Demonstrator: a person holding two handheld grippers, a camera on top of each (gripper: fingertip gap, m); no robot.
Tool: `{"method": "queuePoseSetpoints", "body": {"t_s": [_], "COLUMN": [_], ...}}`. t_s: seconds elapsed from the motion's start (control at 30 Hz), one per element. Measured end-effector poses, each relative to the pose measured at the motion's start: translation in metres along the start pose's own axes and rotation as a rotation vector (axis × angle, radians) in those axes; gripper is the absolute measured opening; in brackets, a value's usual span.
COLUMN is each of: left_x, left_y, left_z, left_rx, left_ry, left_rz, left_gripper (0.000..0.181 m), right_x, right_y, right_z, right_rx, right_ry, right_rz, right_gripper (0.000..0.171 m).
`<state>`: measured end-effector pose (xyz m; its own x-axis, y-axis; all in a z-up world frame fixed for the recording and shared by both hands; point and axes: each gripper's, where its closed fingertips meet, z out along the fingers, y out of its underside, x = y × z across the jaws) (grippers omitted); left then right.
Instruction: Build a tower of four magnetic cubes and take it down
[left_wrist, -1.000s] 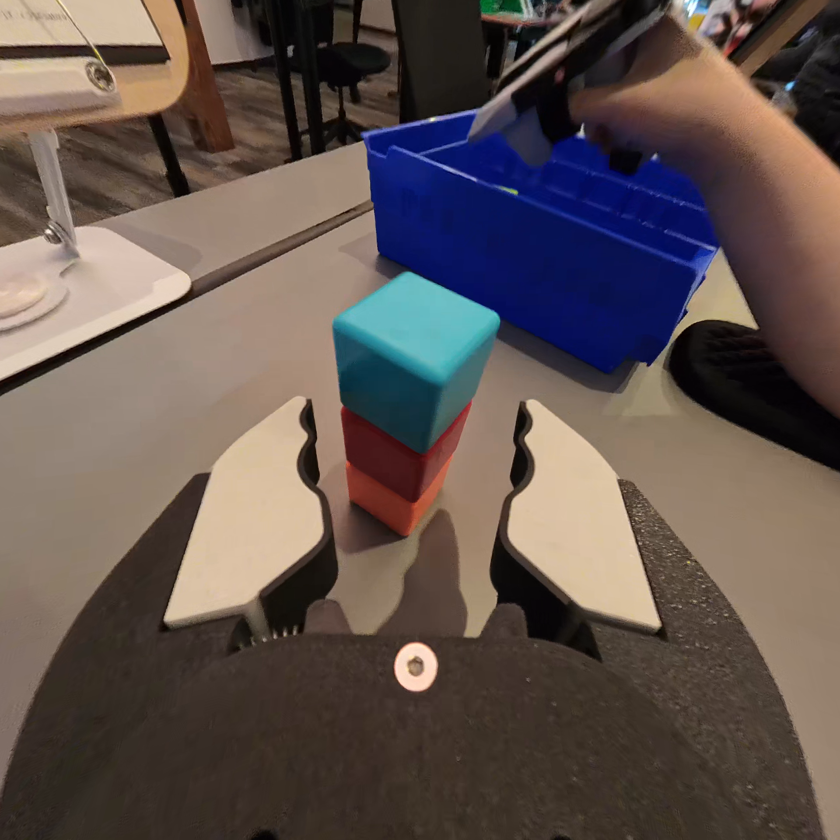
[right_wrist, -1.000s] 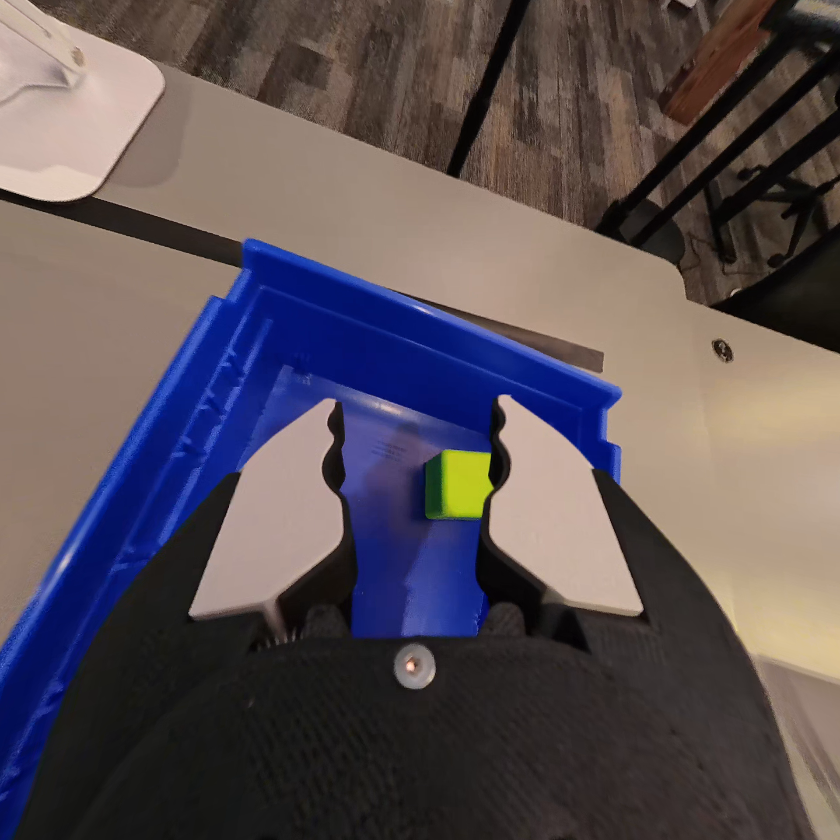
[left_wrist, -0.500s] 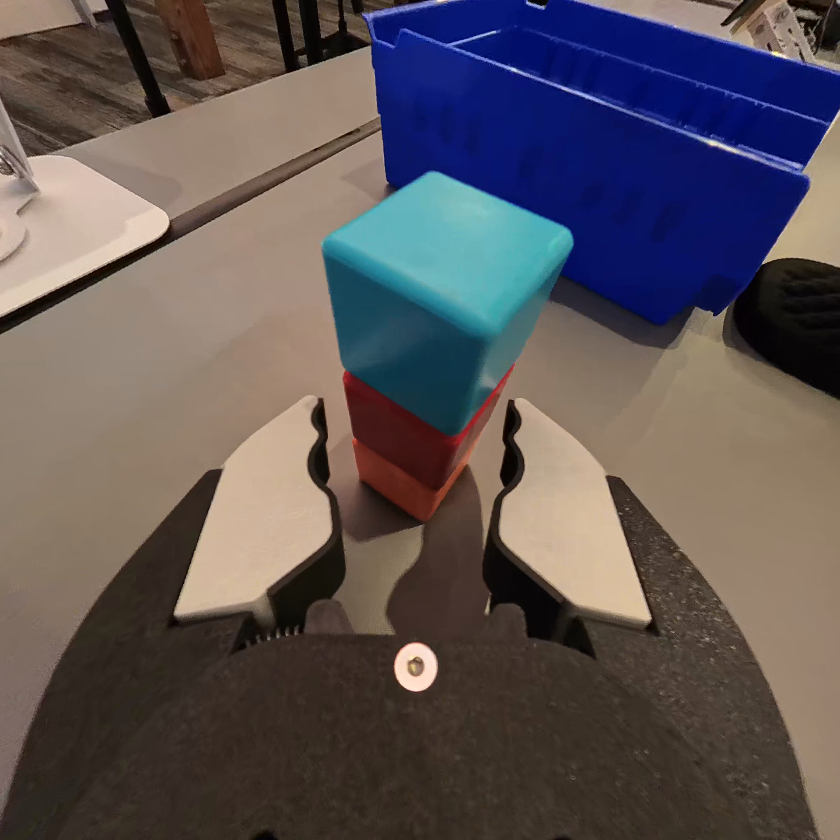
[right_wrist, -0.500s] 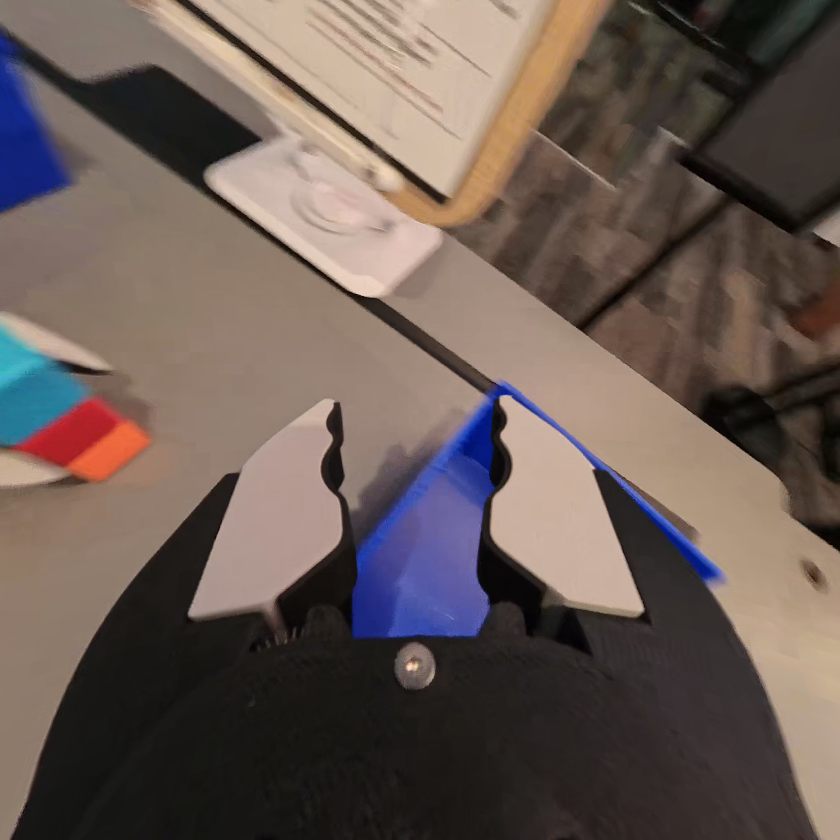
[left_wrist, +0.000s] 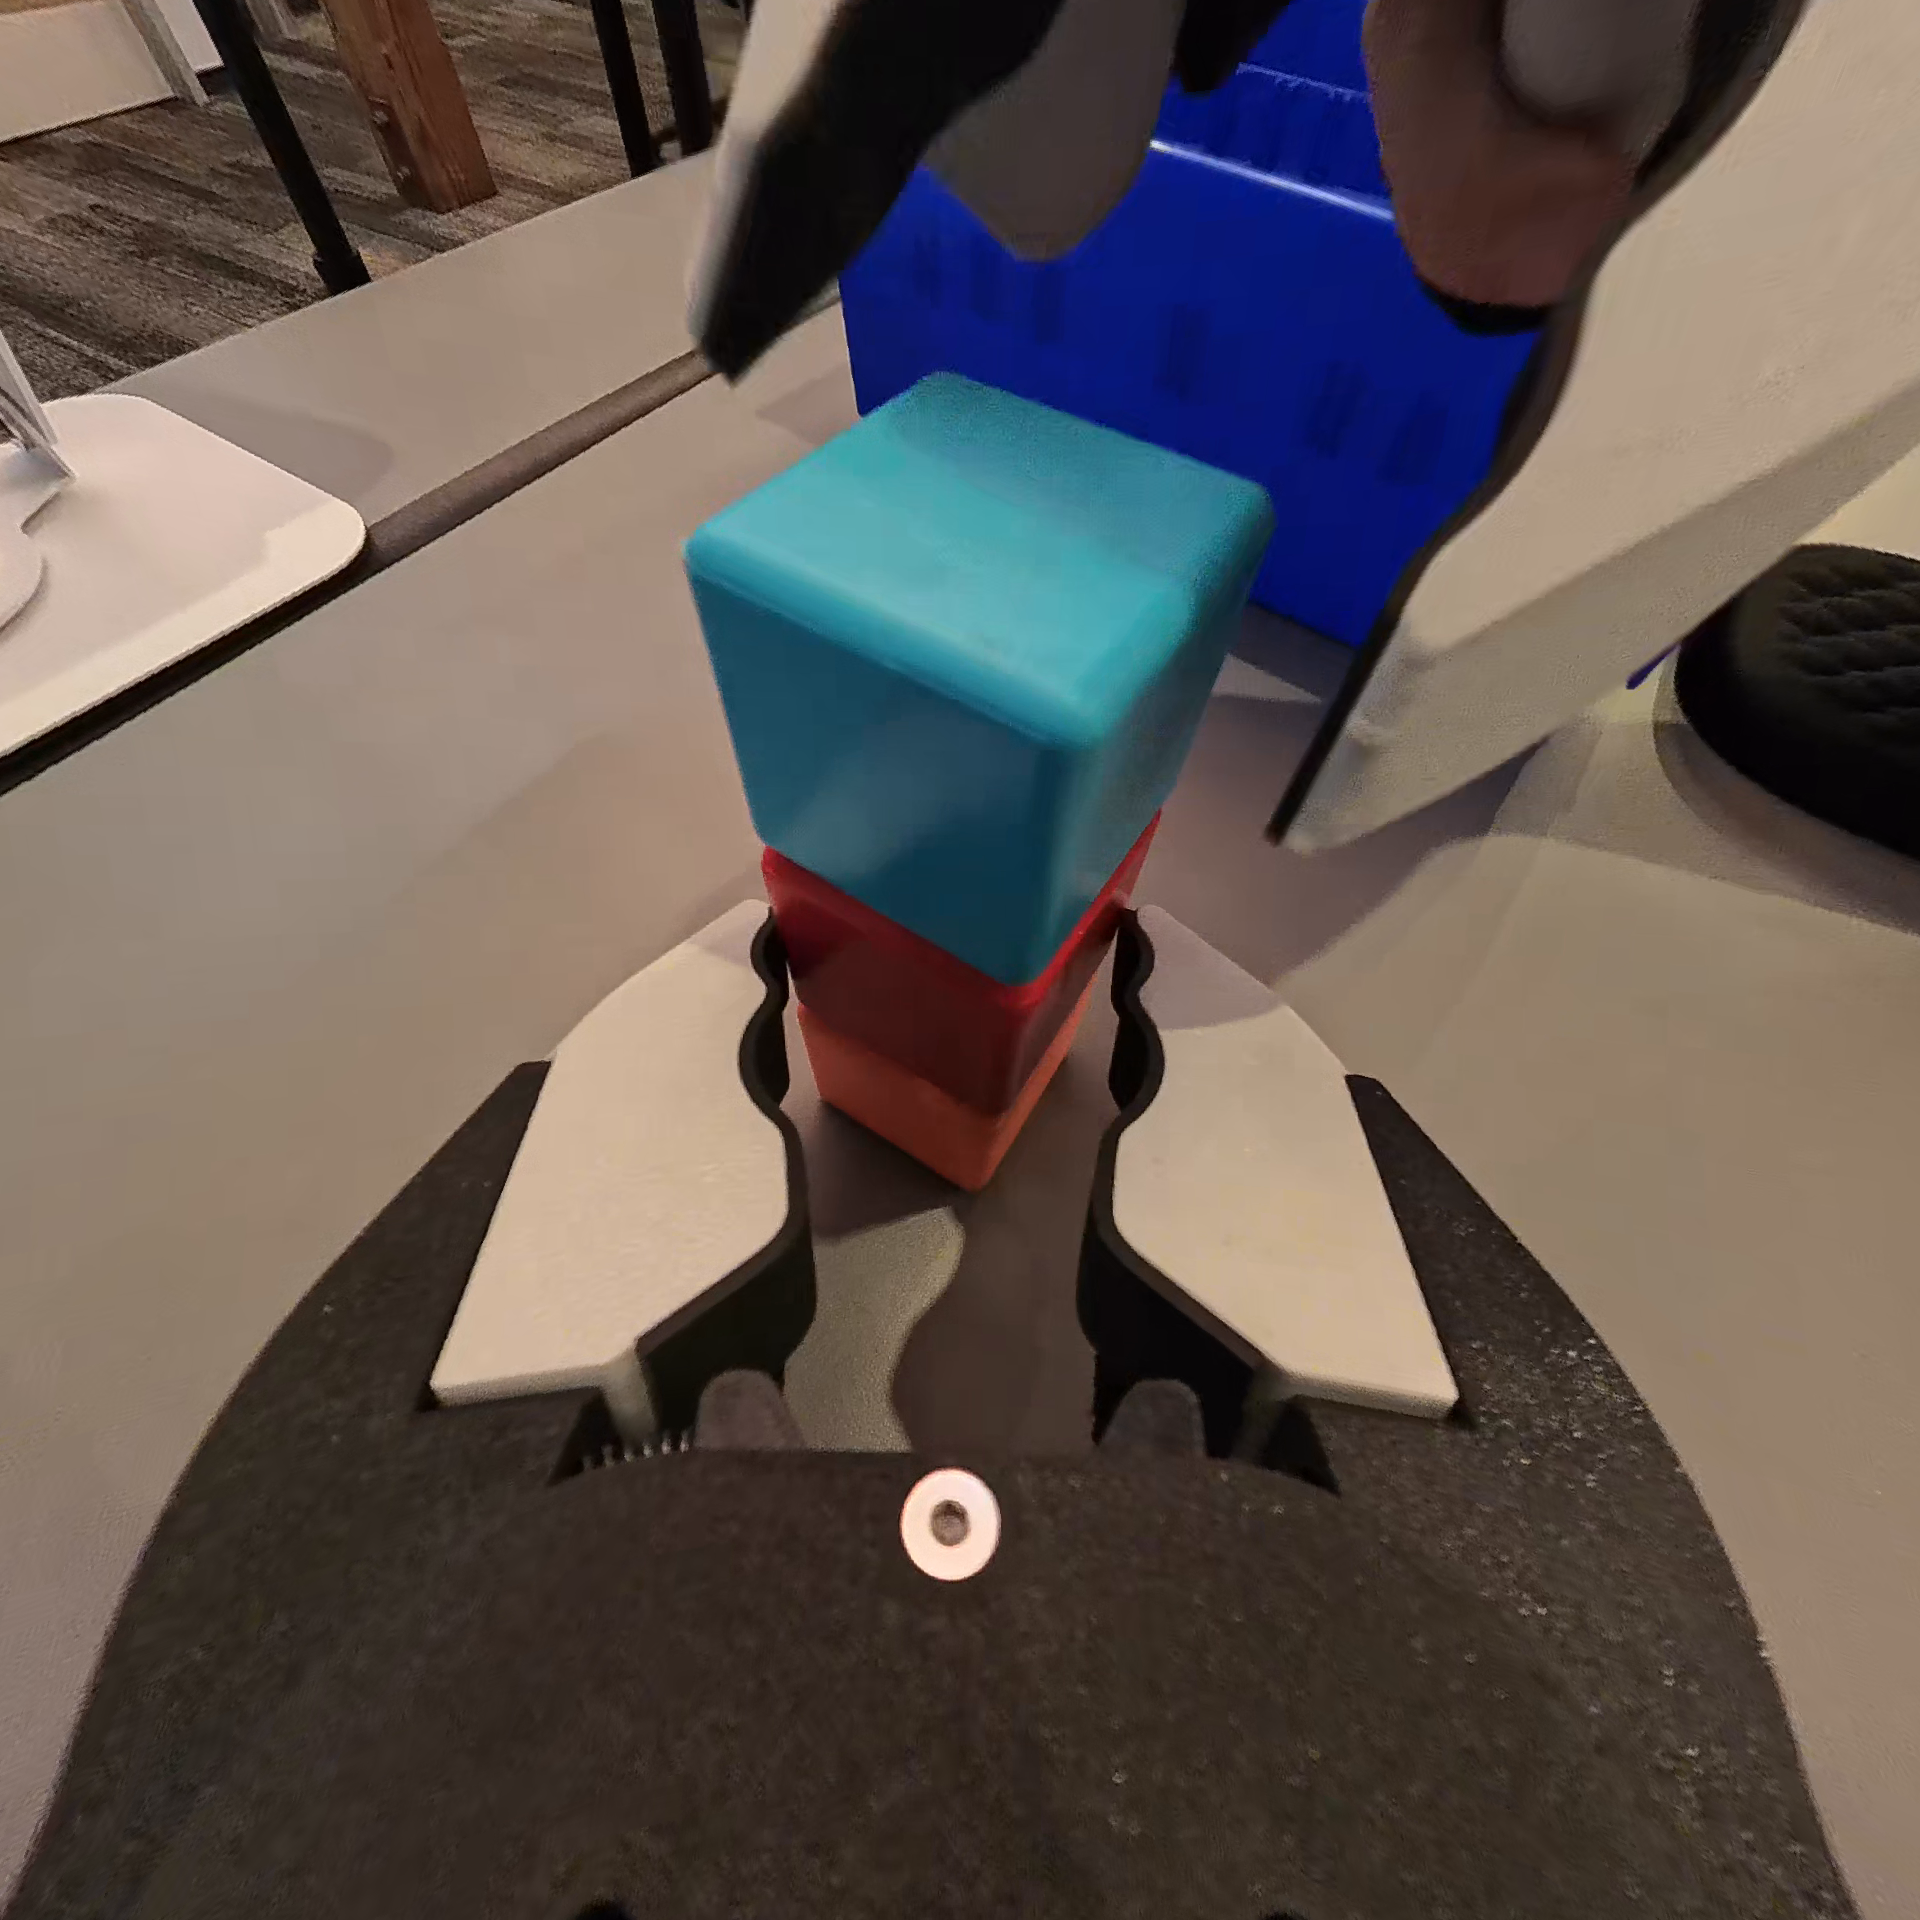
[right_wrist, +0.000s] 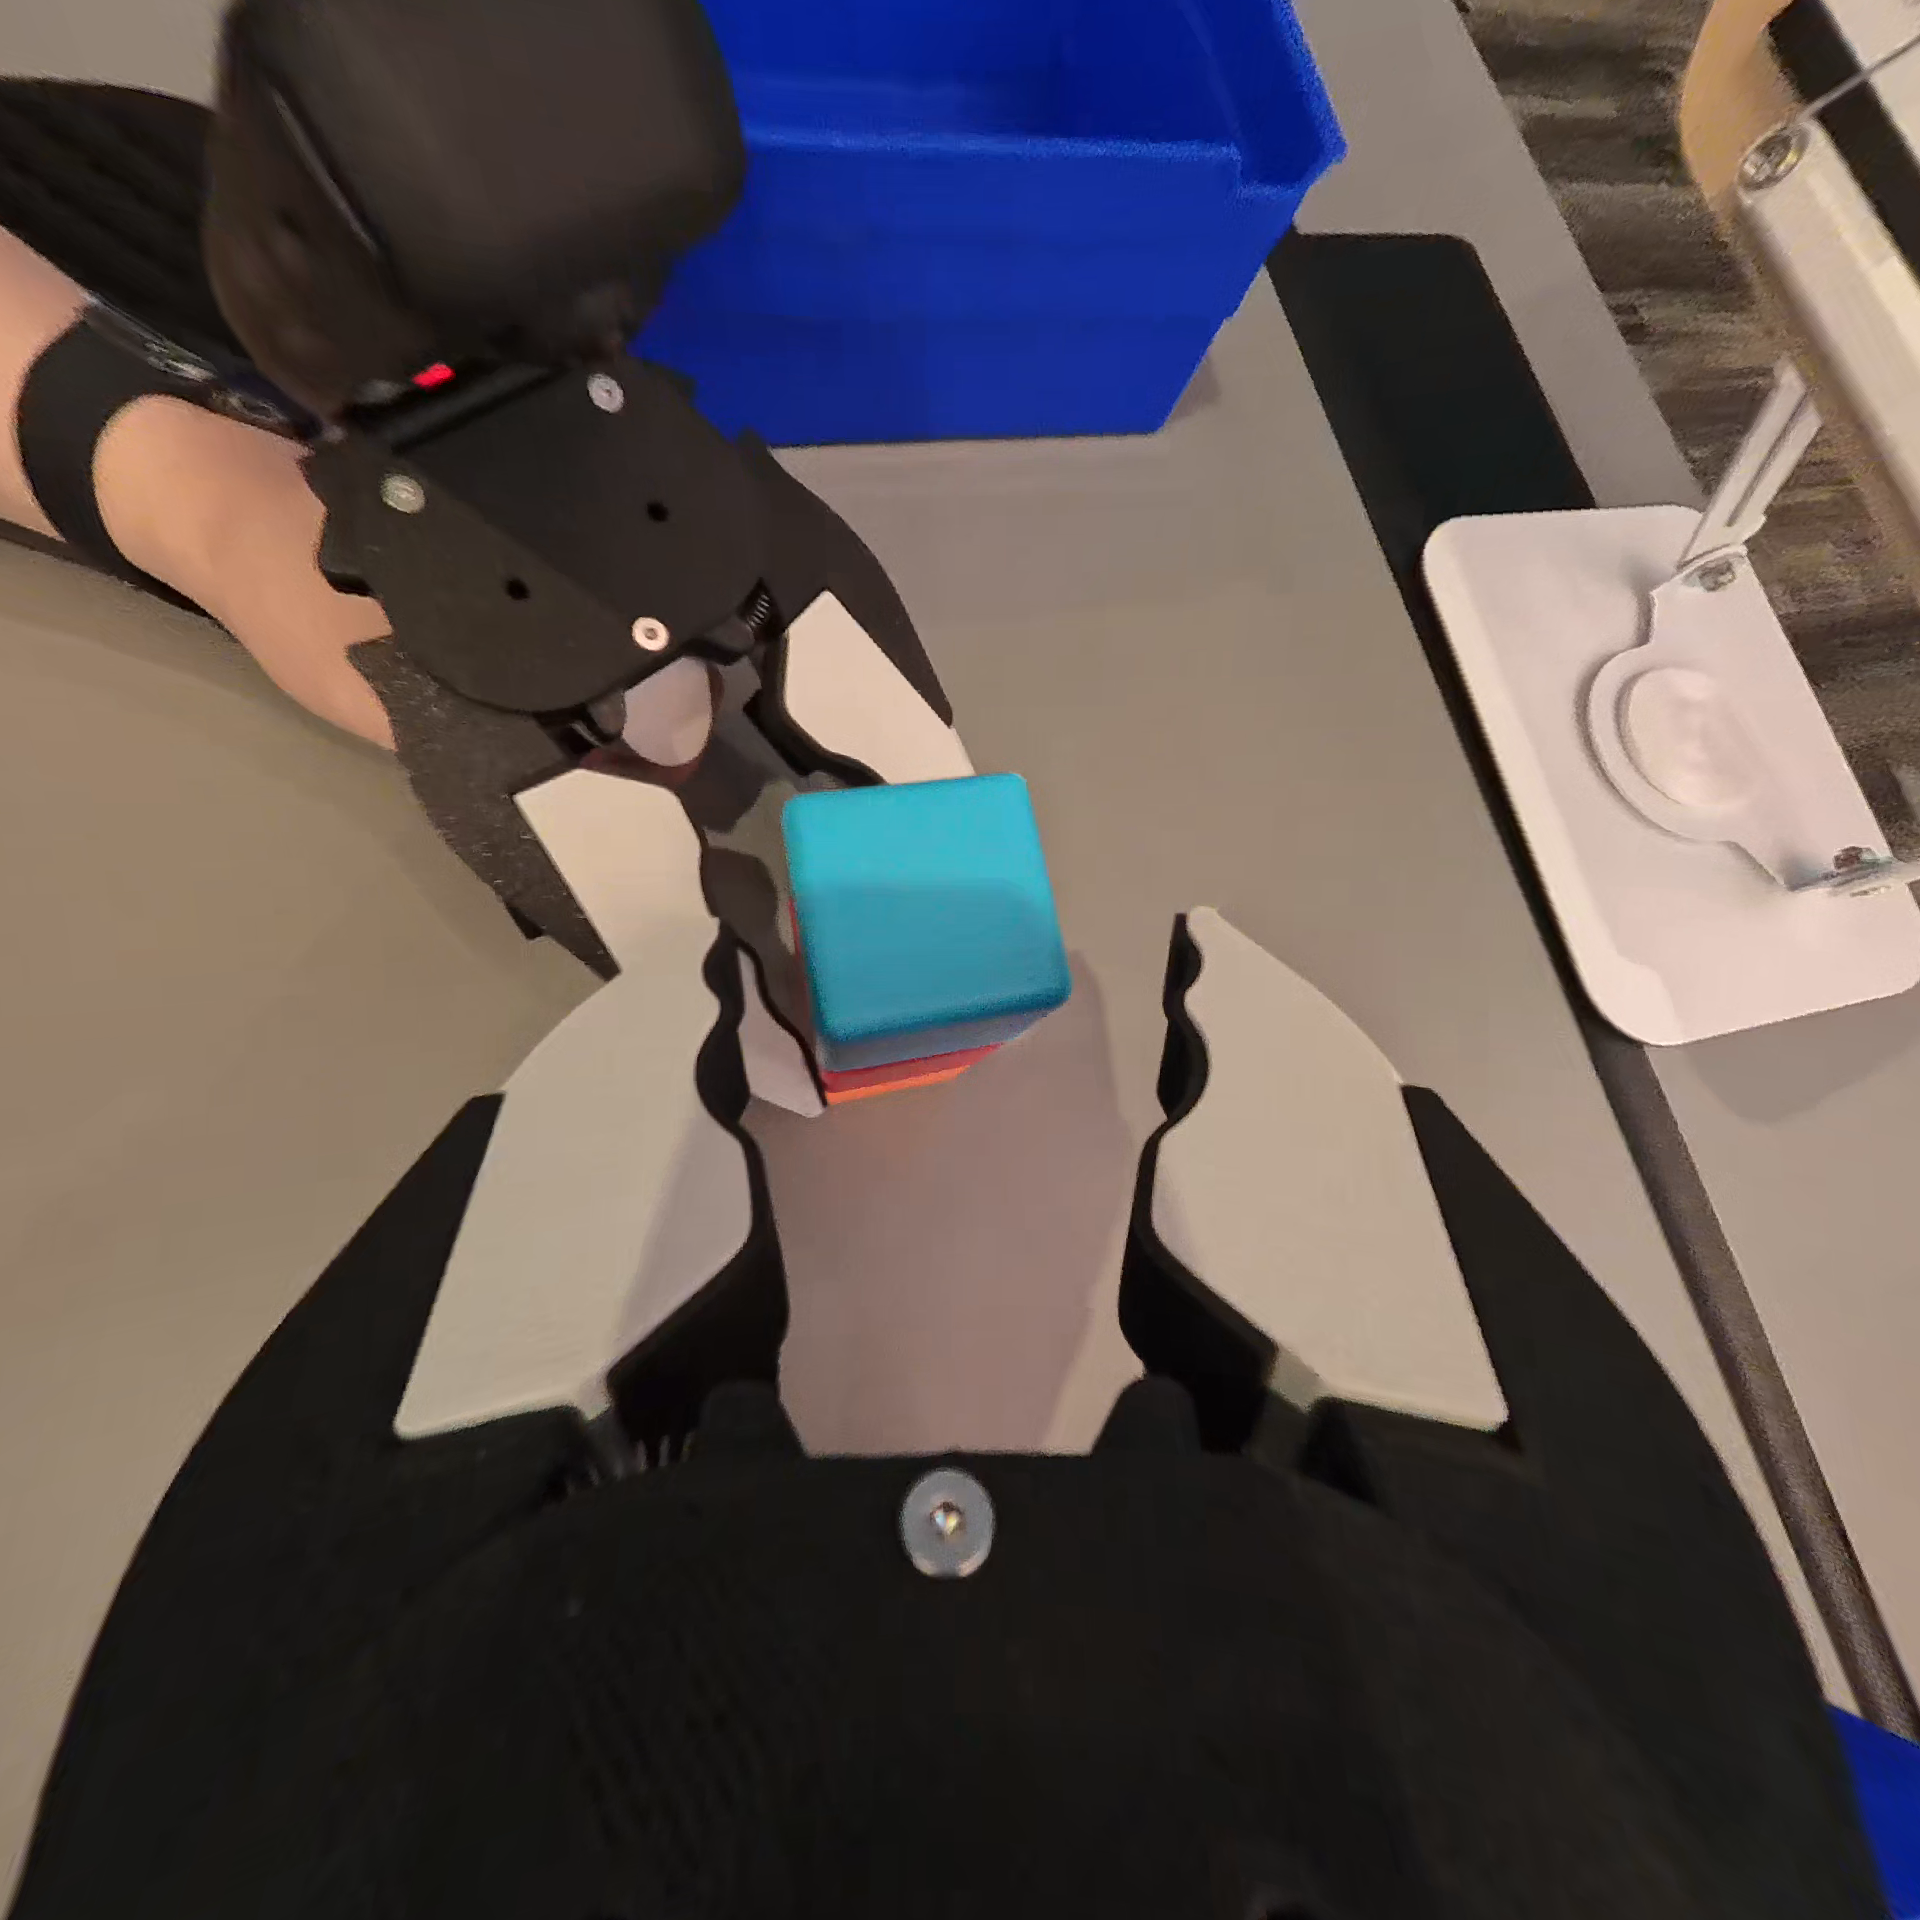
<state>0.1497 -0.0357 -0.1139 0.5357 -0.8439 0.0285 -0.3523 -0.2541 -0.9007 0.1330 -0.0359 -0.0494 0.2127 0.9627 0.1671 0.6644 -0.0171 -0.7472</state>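
So, starting on your left: your left gripper (left_wrist: 940, 1023) brackets the base of the stack on the grey table (left_wrist: 395, 831), jaws narrowed to the red cube (left_wrist: 914, 997), apparently touching it; the orange cube (left_wrist: 925, 1127) sits beneath, the teal cube (left_wrist: 977, 665) on top. Three are stacked, so either the fourth awaits or dismantling has begun; I can't tell which. On your right, the right gripper (right_wrist: 951, 997) hangs wide and empty above the teal cube, blue bin (right_wrist: 997, 208) beyond.

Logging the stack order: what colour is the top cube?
Teal; the top cube shows best in the left wrist view.
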Motion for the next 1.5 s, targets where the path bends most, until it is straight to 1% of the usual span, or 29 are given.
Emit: {"method": "queuePoseSetpoints", "body": {"t_s": [0.03, 0.07, 0.1, 0.17, 0.37, 0.47, 0.53, 0.6, 0.67, 0.7, 0.77, 0.83, 0.87, 0.9, 0.97, 1.03, 1.1, 1.2, 1.3, 1.37, 1.4, 1.47, 1.5], "left_x": [0.0, 0.0, 0.0, 0.0, 0.002, 0.004, 0.004, 0.002, 0.001, 0.001, 0.002, 0.002, 0.002, 0.003, 0.003, 0.003, 0.003, 0.003, 0.003, 0.003, 0.003, 0.003, 0.002], "left_y": [0.0, 0.0, 0.0, 0.0, 0.001, 0.0, 0.0, 0.0, 0.0, 0.001, 0.001, 0.0, 0.0, 0.0, 0.0, 0.0, 0.0, 0.0, 0.0, 0.0, 0.0, 0.0, 0.0], "left_z": [0.0, 0.0, 0.0, 0.0, 0.0, 0.001, 0.001, 0.001, 0.0, 0.0, 0.0, 0.0, 0.001, 0.001, 0.001, 0.001, 0.001, 0.001, 0.001, 0.001, 0.001, 0.0, -0.001], "left_rx": [0.0, 0.0, 0.0, -0.001, -0.015, -0.018, -0.02, -0.016, -0.013, -0.016, -0.018, -0.014, -0.013, -0.014, -0.014, -0.014, -0.015, -0.016, -0.017, -0.02, -0.023, -0.026, -0.025], "left_ry": [0.001, 0.001, 0.001, 0.007, 0.013, 0.004, -0.001, 0.011, 0.018, 0.013, 0.011, 0.011, 0.012, 0.012, 0.013, 0.011, 0.012, 0.011, 0.011, 0.01, 0.01, 0.004, 0.001], "left_rz": [0.0, 0.0, 0.001, -0.001, 0.013, 0.049, 0.046, 0.016, 0.003, 0.011, 0.014, 0.007, 0.008, 0.009, 0.008, 0.008, 0.009, 0.009, 0.009, 0.007, 0.007, 0.01, 0.013], "left_gripper": [0.06, 0.06, 0.06, 0.06, 0.06, 0.06, 0.06, 0.06, 0.06, 0.06, 0.06, 0.06, 0.06, 0.06, 0.06, 0.06, 0.06, 0.06, 0.06, 0.059, 0.059, 0.059, 0.059], "right_x": [0.001, 0.001, -0.002, -0.004, -0.005, -0.007, -0.001, 0.017, 0.038, 0.055, 0.101, 0.143, 0.156, 0.164, 0.169, 0.17, 0.168, 0.162, 0.156, 0.155, 0.157, 0.159, 0.161], "right_y": [0.003, 0.005, 0.005, 0.003, 0.003, -0.009, -0.016, -0.015, -0.017, -0.013, 0.016, 0.072, 0.101, 0.126, 0.164, 0.188, 0.206, 0.224, 0.24, 0.246, 0.246, 0.243, 0.238], "right_z": [0.003, 0.005, 0.007, 0.007, 0.004, -0.004, -0.017, -0.04, -0.077, -0.1, -0.147, -0.18, -0.186, -0.183, -0.162, -0.139, -0.122, -0.103, -0.093, -0.093, -0.096, -0.105, -0.112], "right_rx": [-0.014, -0.024, -0.023, -0.009, 0.007, 0.089, 0.13, 0.142, 0.212, 0.247, 0.245, 0.17, 0.129, 0.103, 0.06, 0.003, -0.076, -0.168, -0.267, -0.316, -0.324, -0.32, -0.3], "right_ry": [0.01, 0.006, -0.014, -0.029, -0.085, -0.143, -0.125, -0.023, 0.066, 0.148, 0.411, 0.643, 0.698, 0.706, 0.651, 0.605, 0.581, 0.548, 0.528, 0.536, 0.551, 0.572, 0.586], "right_rz": [-0.002, -0.006, -0.011, -0.012, 0.073, 0.134, 0.149, 0.129, 0.17, 0.206, 0.288, 0.457, 0.547, 0.618, 0.733, 0.78, 0.779, 0.749, 0.715, 0.687, 0.68, 0.68, 0.679], "right_gripper": [0.072, 0.059, 0.053, 0.052, 0.051, 0.051, 0.051, 0.051, 0.051, 0.051, 0.051, 0.05, 0.05, 0.051, 0.051, 0.051, 0.051, 0.051, 0.051, 0.053, 0.057, 0.063, 0.063]}}
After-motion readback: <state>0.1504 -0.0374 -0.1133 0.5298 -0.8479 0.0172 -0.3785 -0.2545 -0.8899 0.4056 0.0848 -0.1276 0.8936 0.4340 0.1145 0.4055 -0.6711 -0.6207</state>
